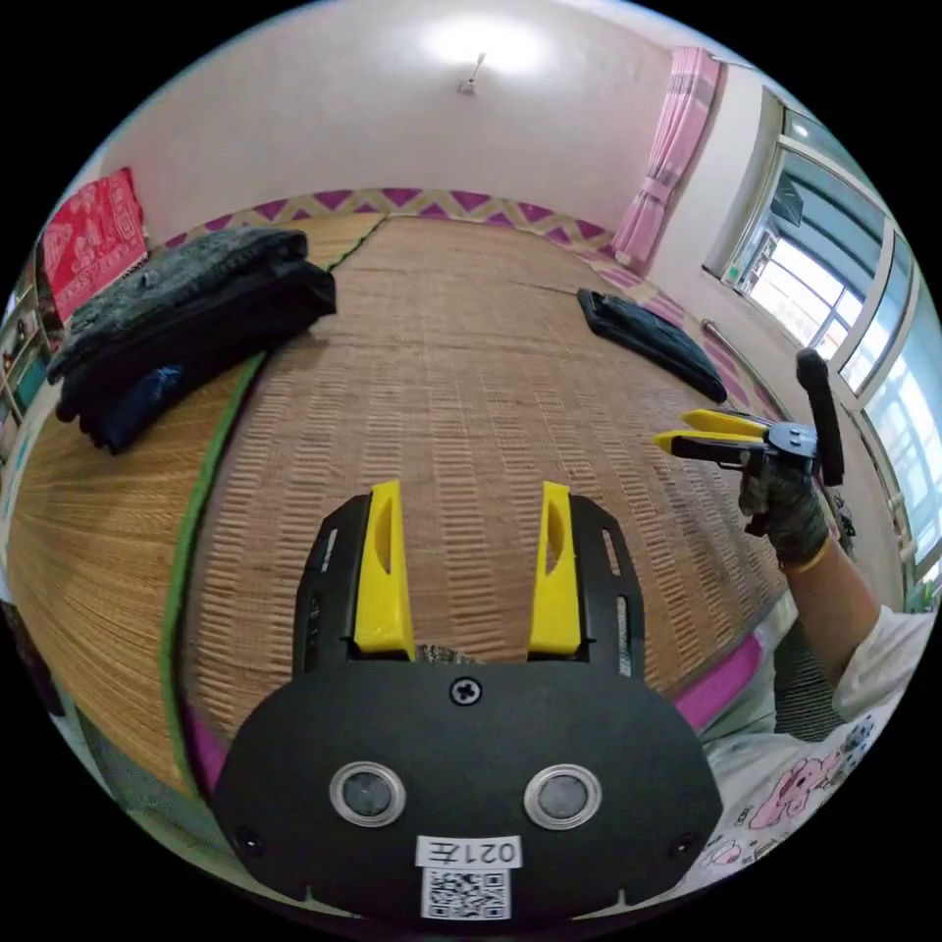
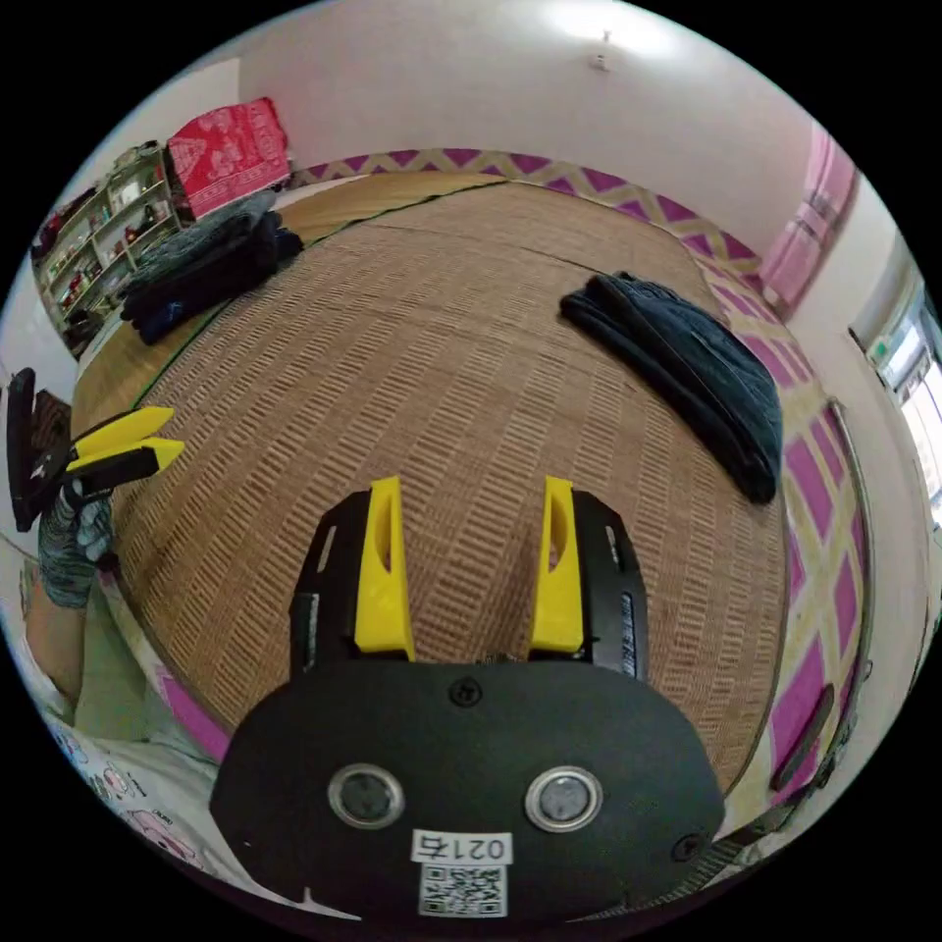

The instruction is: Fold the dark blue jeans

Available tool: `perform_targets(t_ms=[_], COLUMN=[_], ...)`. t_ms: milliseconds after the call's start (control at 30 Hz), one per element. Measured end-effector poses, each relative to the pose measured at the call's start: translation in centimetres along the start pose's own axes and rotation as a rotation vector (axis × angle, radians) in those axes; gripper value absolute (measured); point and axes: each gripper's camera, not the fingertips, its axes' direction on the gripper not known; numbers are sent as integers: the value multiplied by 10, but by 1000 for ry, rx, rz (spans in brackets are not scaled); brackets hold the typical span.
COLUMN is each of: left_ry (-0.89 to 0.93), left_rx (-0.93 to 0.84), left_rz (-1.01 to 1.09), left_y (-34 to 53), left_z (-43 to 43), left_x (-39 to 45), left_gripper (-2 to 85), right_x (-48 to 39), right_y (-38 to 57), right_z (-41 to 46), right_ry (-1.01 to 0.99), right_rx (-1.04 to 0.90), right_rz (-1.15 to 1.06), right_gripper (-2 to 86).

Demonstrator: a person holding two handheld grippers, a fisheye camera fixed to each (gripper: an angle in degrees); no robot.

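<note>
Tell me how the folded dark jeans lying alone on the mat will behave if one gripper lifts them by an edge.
The folded dark jeans look like soft layered cloth, so they would probably sag and unfold rather than stay flat. The bundle looks thick, so it is likely heavy for one pinch. Pushed across the ribbed woven mat, it would probably drag and bunch, not slide.

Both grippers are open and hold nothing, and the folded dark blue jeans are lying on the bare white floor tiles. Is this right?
Not quite. The left gripper and the right gripper are indeed open and hold nothing, but the folded dark blue jeans lie on the woven straw mat, not on bare white floor tiles. The right gripper view shows this most plainly.
</note>
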Motion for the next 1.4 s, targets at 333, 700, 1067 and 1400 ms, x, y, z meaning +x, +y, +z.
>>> perform_targets(t_ms=[333,700,1067,1400], left_ry=[-206,-216,-217,-218], left_rx=[-99,-96,-97,-97], left_rz=[-32,-40,-39,-39], left_y=[25,54,80,97], left_z=[58,85,108,121], left_x=[61,84,99,105], left_gripper=[238,235,234,234], right_x=[19,21,25,29], right_y=[34,42,45,44], right_z=[-4,-17,-25,-30], right_ry=[-29,-12,-12,-10], right_rx=[-38,-26,-25,-24], right_rz=[182,223,224,224], right_gripper=[240,209,209,210])
